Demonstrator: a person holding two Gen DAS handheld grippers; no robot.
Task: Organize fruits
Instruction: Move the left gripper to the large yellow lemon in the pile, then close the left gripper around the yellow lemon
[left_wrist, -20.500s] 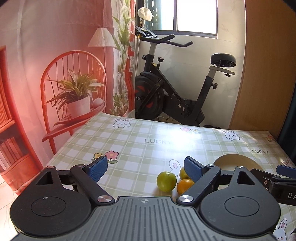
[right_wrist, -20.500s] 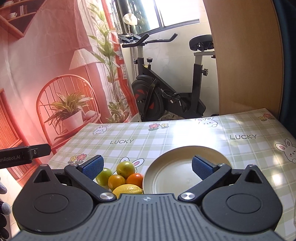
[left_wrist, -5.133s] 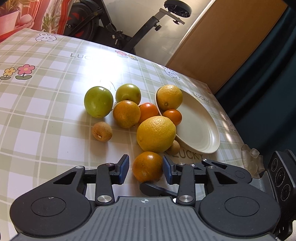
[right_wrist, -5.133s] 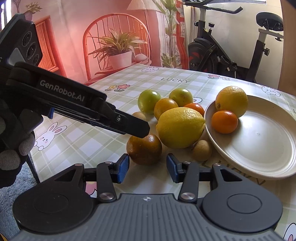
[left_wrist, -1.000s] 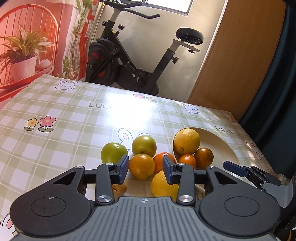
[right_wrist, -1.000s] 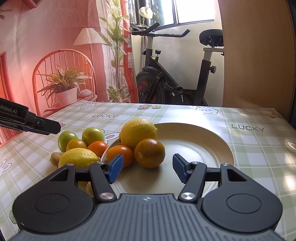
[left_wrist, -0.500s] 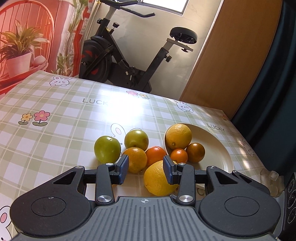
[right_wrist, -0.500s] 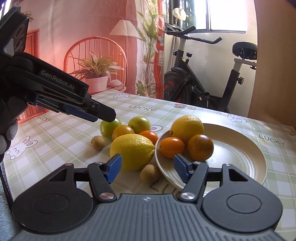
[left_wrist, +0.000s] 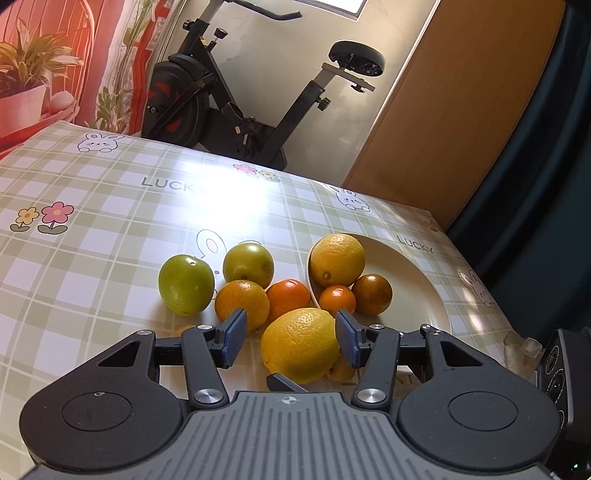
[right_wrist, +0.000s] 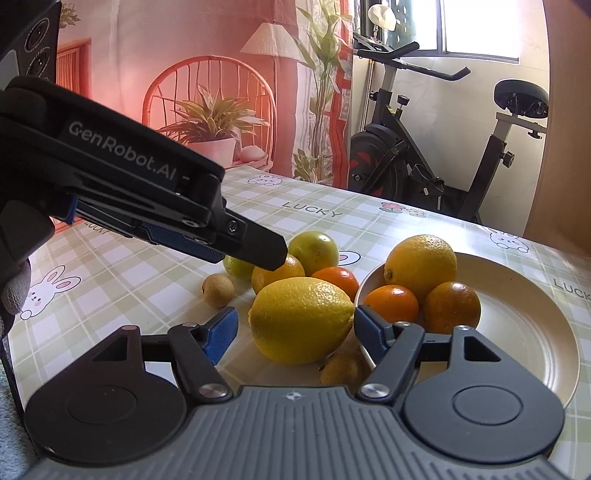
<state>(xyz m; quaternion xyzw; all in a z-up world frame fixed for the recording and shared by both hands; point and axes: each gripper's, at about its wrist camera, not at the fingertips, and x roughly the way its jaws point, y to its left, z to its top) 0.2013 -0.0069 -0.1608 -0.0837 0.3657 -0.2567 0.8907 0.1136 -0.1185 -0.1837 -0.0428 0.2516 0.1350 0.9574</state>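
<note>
The right gripper (right_wrist: 291, 332) pointed down at the table (right_wrist: 110, 273), its jaws opening, with the big lemon (right_wrist: 301, 319) between the pads but not squeezed. The left gripper (left_wrist: 290, 338) hung over the fruit pile, its jaws opening too, holding nothing. In the right view it hid most of one green fruit (right_wrist: 236, 266). A small brown fruit (right_wrist: 341, 367) was half hidden behind the right finger. Three fruits sat on the plate (right_wrist: 524, 325). An exercise bike (left_wrist: 236, 103) stood behind the table.
</note>
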